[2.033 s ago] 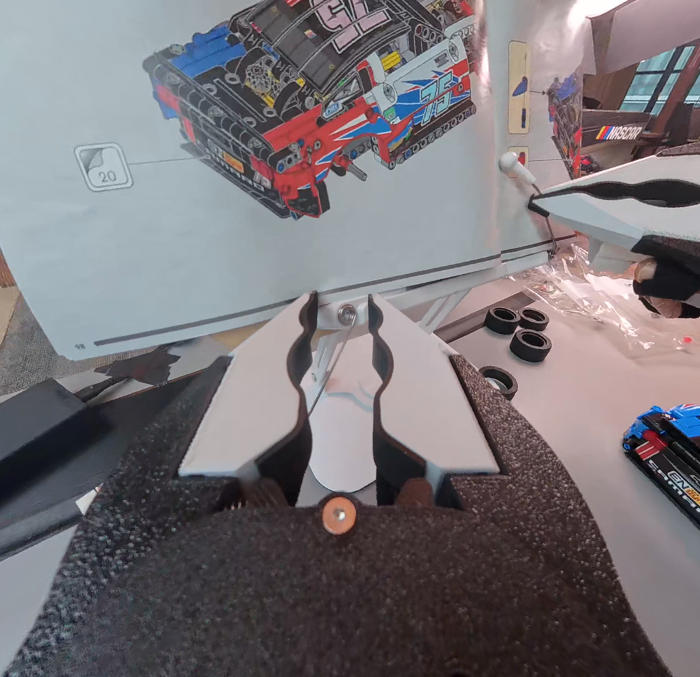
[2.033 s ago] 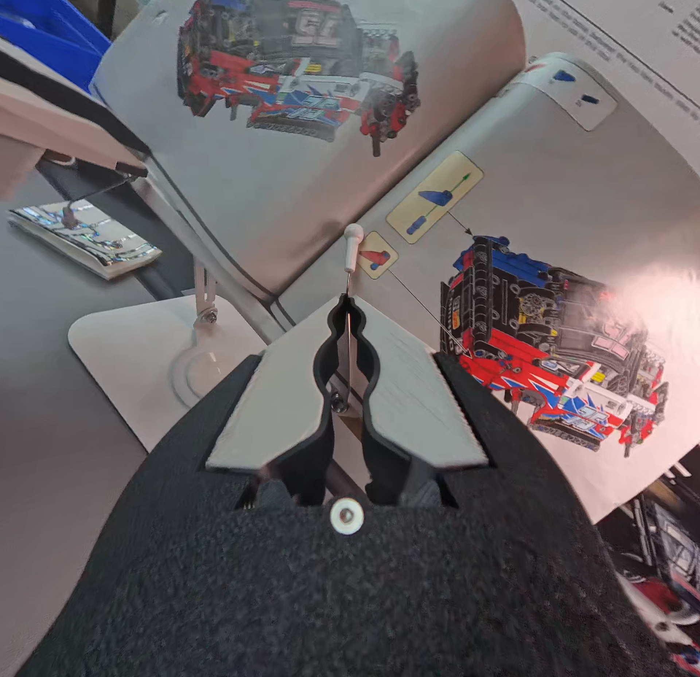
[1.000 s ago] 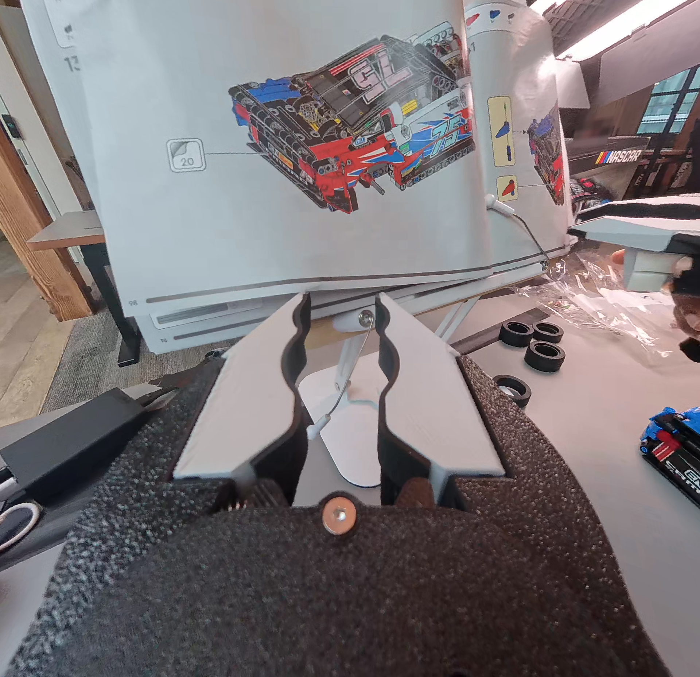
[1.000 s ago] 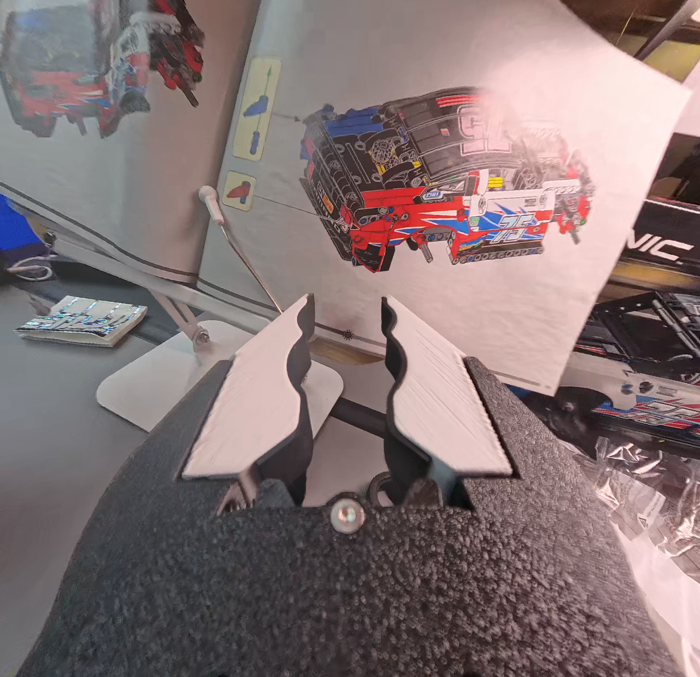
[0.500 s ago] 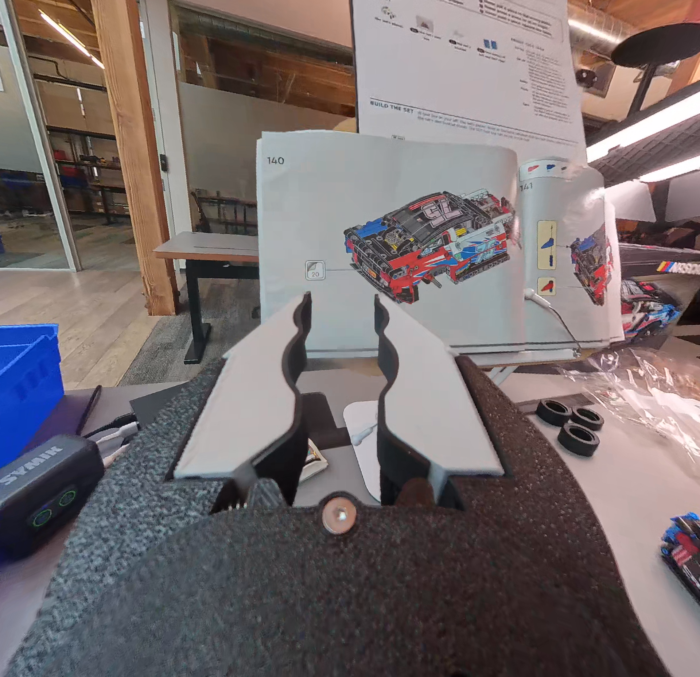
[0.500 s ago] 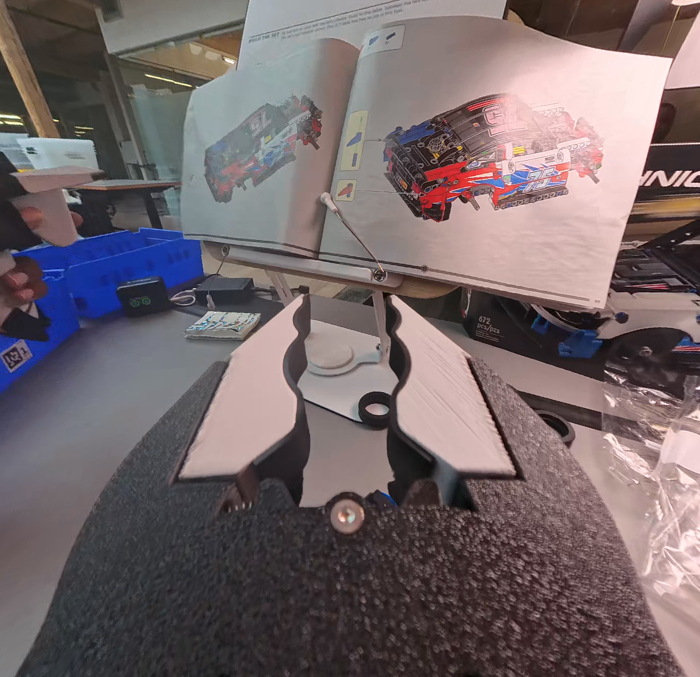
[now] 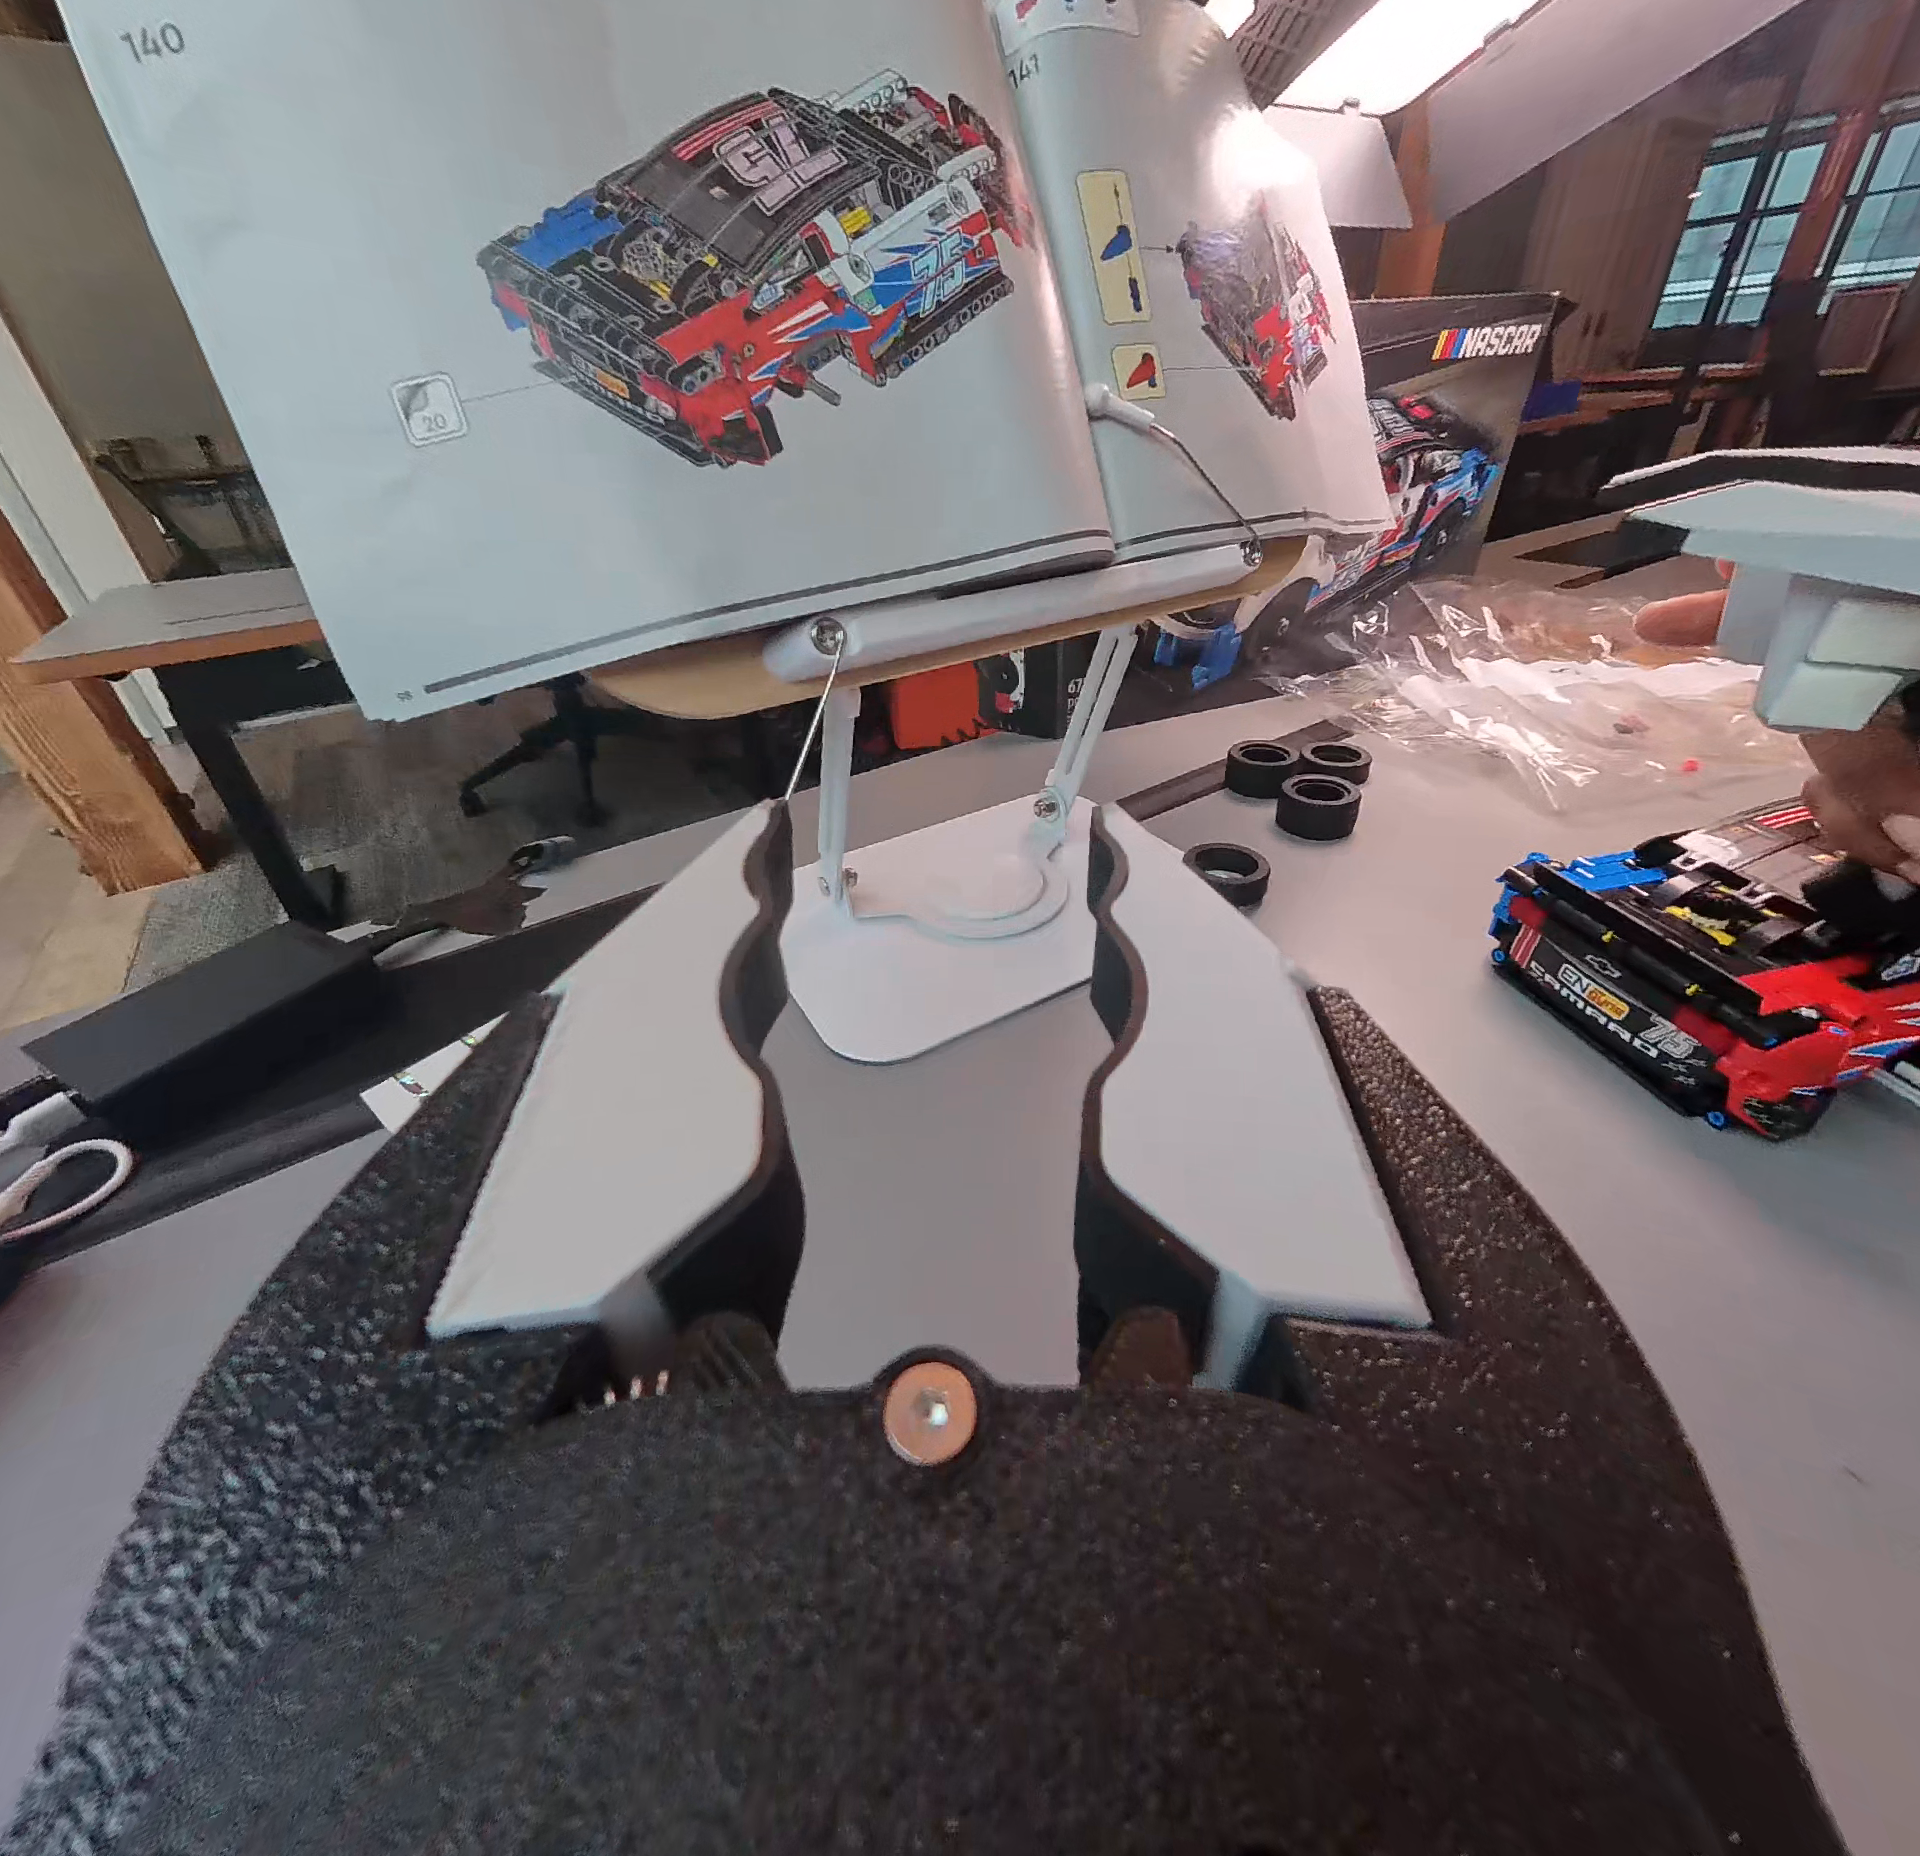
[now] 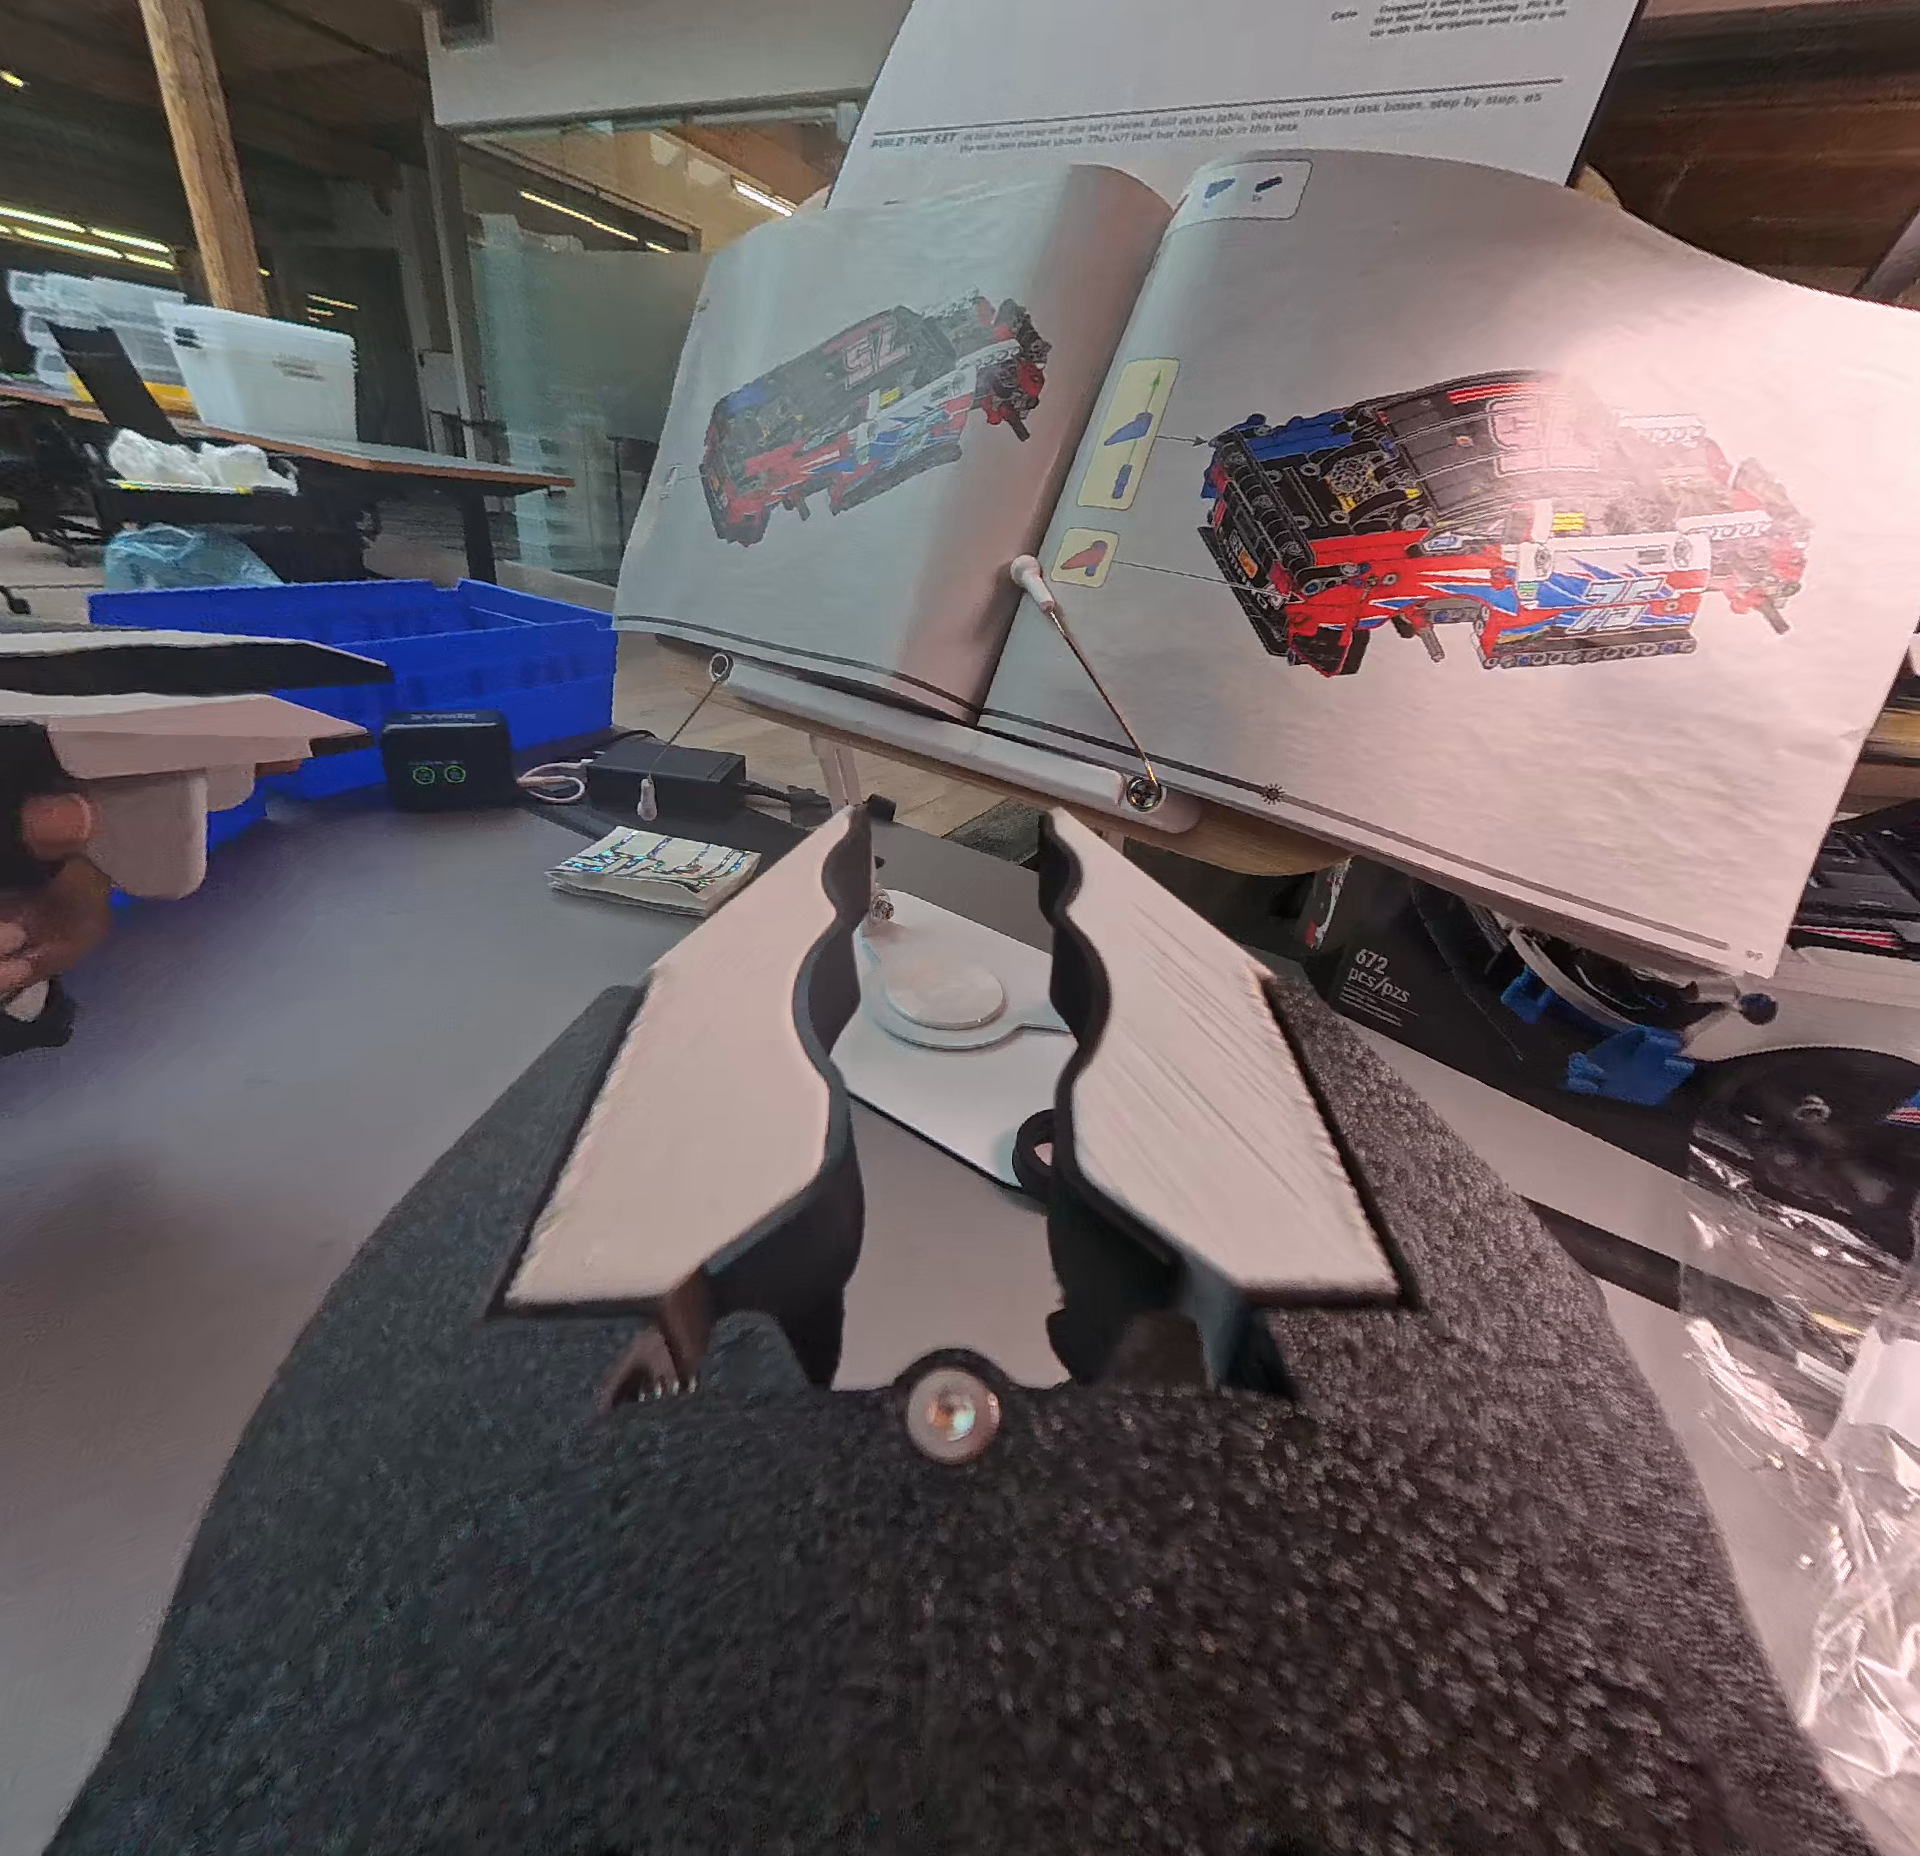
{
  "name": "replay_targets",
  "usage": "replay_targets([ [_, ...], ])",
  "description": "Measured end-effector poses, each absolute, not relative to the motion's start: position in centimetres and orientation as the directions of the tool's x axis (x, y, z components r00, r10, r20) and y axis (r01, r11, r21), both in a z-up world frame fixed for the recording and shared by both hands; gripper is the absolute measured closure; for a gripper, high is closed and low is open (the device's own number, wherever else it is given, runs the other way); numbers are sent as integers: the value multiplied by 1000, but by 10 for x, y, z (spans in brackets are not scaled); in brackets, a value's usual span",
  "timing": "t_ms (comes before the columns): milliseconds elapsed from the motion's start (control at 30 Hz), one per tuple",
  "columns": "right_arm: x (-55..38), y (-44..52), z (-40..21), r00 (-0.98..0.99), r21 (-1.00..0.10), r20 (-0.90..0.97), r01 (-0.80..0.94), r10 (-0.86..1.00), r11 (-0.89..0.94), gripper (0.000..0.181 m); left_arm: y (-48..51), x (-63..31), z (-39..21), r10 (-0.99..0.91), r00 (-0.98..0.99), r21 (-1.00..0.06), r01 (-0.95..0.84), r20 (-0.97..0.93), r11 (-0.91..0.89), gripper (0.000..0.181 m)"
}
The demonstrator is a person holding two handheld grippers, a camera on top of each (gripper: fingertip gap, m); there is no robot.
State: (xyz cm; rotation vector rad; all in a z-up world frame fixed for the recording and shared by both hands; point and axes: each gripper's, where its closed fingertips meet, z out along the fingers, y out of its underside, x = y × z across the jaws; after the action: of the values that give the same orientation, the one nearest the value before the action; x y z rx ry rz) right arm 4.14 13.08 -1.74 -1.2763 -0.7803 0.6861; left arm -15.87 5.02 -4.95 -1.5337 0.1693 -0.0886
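Observation:
An open instruction booklet (image 7: 675, 476) with race car pictures rests on a white stand (image 7: 925, 965) on the grey table. My left gripper (image 7: 935, 819) is open and empty, a short way in front of the stand's base. The left page-holder wire (image 7: 805, 715) hangs down off the page by my left fingertip; the right wire (image 7: 1174, 456) lies on the page. My right gripper (image 8: 951, 830) is open and empty, also facing the stand's base (image 8: 956, 1048) below the booklet (image 8: 1403, 518). Each gripper shows at the edge of the other's view, the right gripper (image 7: 1787, 518) and the left gripper (image 8: 187, 694).
A brick race car (image 7: 1714, 985), several black tyres (image 7: 1299, 778) and clear plastic bags (image 7: 1538, 684) lie right of the stand. One tyre (image 8: 1039, 1152) lies by its base. A sticker sheet (image 8: 655, 871), black devices (image 8: 447, 757) and blue bins (image 8: 416, 653) are left. The set's box (image 7: 1455, 435) stands behind.
Both grippers have drawn back from the booklet. The right gripper, shut on the right page-holder wire two seconds ago, has let go and opened. The left jaws have opened wider.

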Motion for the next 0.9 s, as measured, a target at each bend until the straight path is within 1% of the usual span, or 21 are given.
replay_targets([
  [67, 42, 130, -18, 565, -986, 127, -18, 815, 166, 155, 49, -156, -50, -171, 984, -998, -49, -56, 40, 119],
  [167, 42, 130, -18, 568, -987, 120, -16, 814, 157, 155, 46, -154, -46, -176, 983, -997, -40, -50, 59, 115],
  [367, 43, 131, -19, 568, -989, 112, -18, 815, 149, 155, 47, -163, -50, -158, 987, -999, -17, -24, 44, 115],
  [733, 46, 134, -19, 571, -993, 78, -33, 817, 117, 153, 49, -161, -55, -155, 987, -999, -34, -38, 26, 115],
  [900, 45, 132, -19, 559, -992, 83, -31, 825, 121, 148, 47, -158, -52, -160, 986, -999, -40, -44, 29, 113],
])
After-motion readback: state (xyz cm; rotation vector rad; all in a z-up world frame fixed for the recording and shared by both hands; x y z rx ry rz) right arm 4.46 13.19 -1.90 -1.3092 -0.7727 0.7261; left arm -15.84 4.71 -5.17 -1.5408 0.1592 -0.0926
